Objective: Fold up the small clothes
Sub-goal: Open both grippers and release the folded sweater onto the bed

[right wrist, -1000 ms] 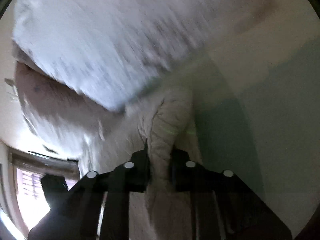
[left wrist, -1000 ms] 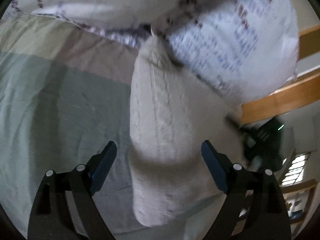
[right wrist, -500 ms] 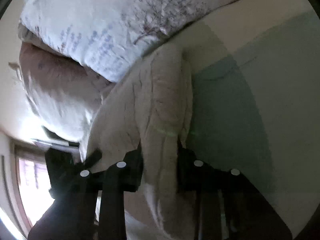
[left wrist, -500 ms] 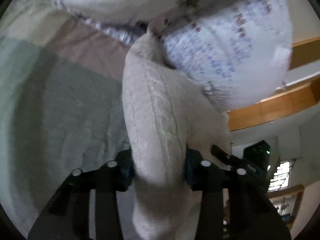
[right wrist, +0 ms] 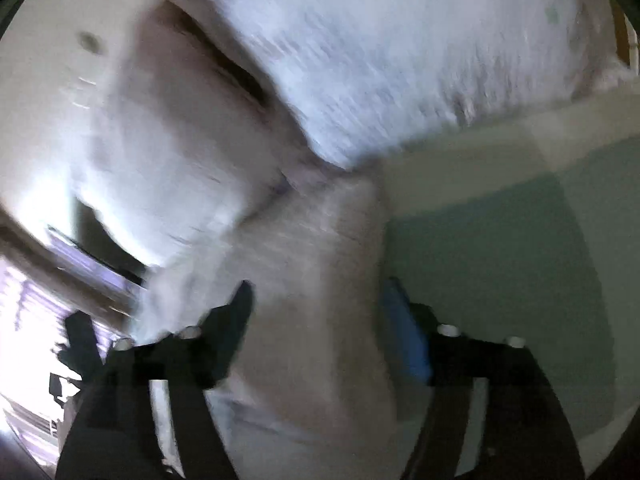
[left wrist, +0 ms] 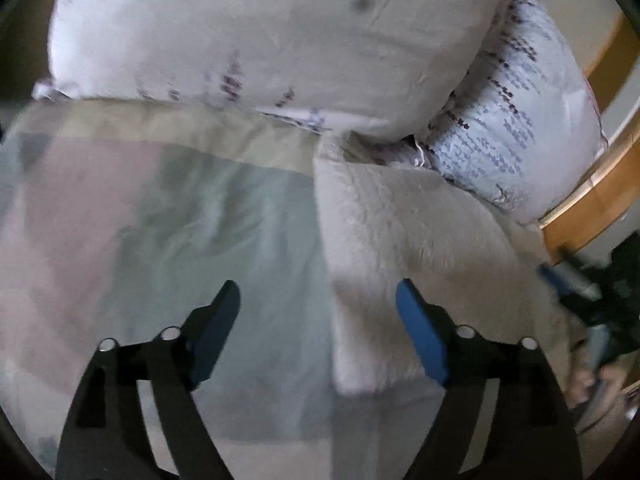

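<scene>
Cream knit garment (left wrist: 404, 240): lies folded on bed (left wrist: 180, 220) beside pillows (left wrist: 260, 36). Left gripper (left wrist: 318, 320), right gripper (right wrist: 316, 320): jaws wide apart, holding nothing. Fold apparently complete.

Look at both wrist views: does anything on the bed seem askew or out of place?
Nothing stands out. The folded cream knit garment lies flat on the bedspread, its far end against the pillows. Both the left gripper and right gripper are open.
</scene>
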A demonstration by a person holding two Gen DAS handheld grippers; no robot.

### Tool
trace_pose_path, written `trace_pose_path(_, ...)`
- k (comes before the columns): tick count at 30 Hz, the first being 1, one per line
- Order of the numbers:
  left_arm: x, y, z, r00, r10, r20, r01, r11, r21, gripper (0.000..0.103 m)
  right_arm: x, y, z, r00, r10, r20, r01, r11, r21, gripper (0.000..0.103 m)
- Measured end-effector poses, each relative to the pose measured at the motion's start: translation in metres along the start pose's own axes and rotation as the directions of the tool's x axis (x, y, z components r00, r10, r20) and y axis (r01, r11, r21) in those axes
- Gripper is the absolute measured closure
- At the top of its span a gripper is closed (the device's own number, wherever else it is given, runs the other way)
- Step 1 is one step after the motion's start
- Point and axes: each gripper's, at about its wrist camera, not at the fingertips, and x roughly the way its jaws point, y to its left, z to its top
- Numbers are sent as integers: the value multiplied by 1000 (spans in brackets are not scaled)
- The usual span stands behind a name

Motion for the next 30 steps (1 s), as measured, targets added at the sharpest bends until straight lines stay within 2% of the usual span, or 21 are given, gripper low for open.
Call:
trace_pose_path(1,-7,2,-7,1000,13,4,-14,1000,14,17,6,11,-10,999,19,-33,-20,999,-34,21)
trace_pose_path(3,-19,1,-25,999,39,3,-39,999,38,14,22,7,-22,992,0,-125,-7,998,-59,18)
trace_pose_path(5,-17,-7,-37,999,48,-13,-47,997,57,13,76,-12,-40,950,-95,-298,96,995,-13,15)
trace_pose_path(6,-20,-6,-46,999,44,-25,-43,997,68,11,76,-12,-42,960,-84,-266,83,996,-13,13)
trace_pose_path(7,-22,-5,-54,998,40,-42,-37,996,79,11,67,-5,-41,970,-115,-214,113,993,-22,12)
trace_pose_path(8,-23,-6,-61,998,41,-56,-36,995,88,10,62,-1,-42,967,-135,-216,133,991,-25,12)
trace_pose_path(10,-18,-16,-74,991,88,-96,-76,990,120,2,45,14,-55,967,-185,-177,175,982,-69,12)
trace_pose_path(11,-16,-18,-79,988,109,-107,-94,987,133,2,36,18,-61,965,-216,-152,203,974,-99,7)
trace_pose_path(12,-13,-22,-85,985,129,-111,-112,982,153,2,29,22,-73,958,-256,-129,239,962,-133,5)
trace_pose_path(14,-9,-28,-93,981,160,-114,-137,973,187,2,28,28,-98,931,-346,-115,319,925,-204,4)
trace_pose_path(16,-1,-33,-102,970,216,-110,-188,956,225,2,21,16,-116,907,-405,-114,369,896,-247,5)
trace_pose_path(18,6,-35,-109,967,228,-115,-196,951,237,2,29,15,-132,890,-438,-125,396,880,-263,5)
trace_pose_path(19,7,-36,-112,966,238,-99,-208,947,246,2,14,6,-138,888,-448,-104,407,870,-277,4)
trace_pose_path(21,7,-39,-119,967,251,-52,-229,937,264,2,13,9,-147,881,-467,-72,427,851,-305,3)
trace_pose_path(25,2,-37,-128,971,235,31,-235,935,266,2,17,16,-160,864,-504,-14,464,807,-366,1)
trace_pose_path(30,0,-36,-129,973,228,44,-231,934,272,2,12,14,-163,863,-505,4,474,807,-352,1)
